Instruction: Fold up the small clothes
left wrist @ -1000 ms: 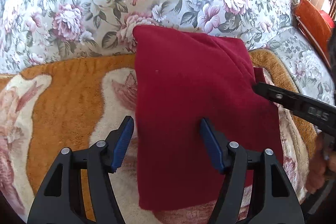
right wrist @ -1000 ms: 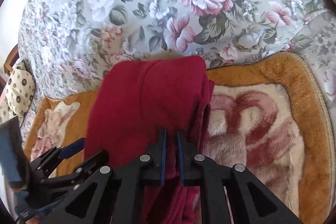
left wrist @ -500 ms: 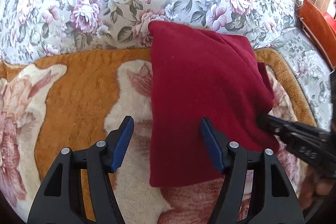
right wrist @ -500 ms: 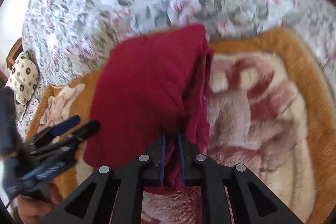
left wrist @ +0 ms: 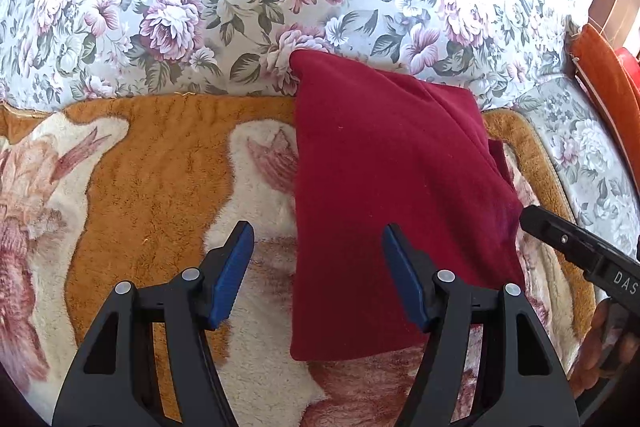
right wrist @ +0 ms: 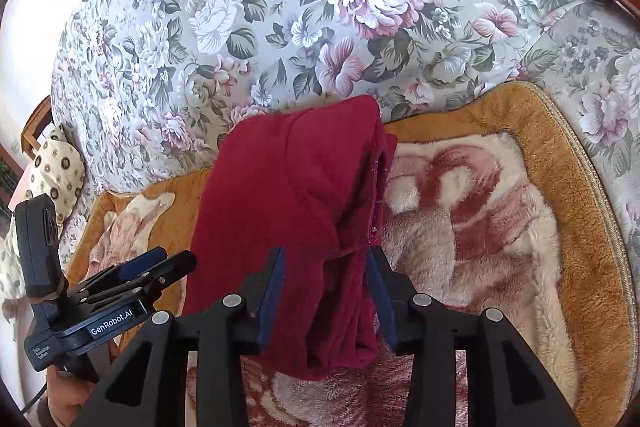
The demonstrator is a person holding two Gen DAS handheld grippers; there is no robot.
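Both wrist views look down closely (2 flanks) at the red garment (left wrist: 392,187).

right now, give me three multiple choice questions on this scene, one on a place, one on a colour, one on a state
1. Where does the folded garment lie?
A. on the plush blanket
B. on a wooden chair
C. in a basket

2. What colour is the garment?
A. navy
B. dark red
C. white

3. How does the right claw stand?
A. shut on the garment
B. open astride its edge
C. out of view

Answers:
1 A, the orange and cream pile shows on both sides of it.
2 B, both views show it.
3 B, the blue pads stand apart.
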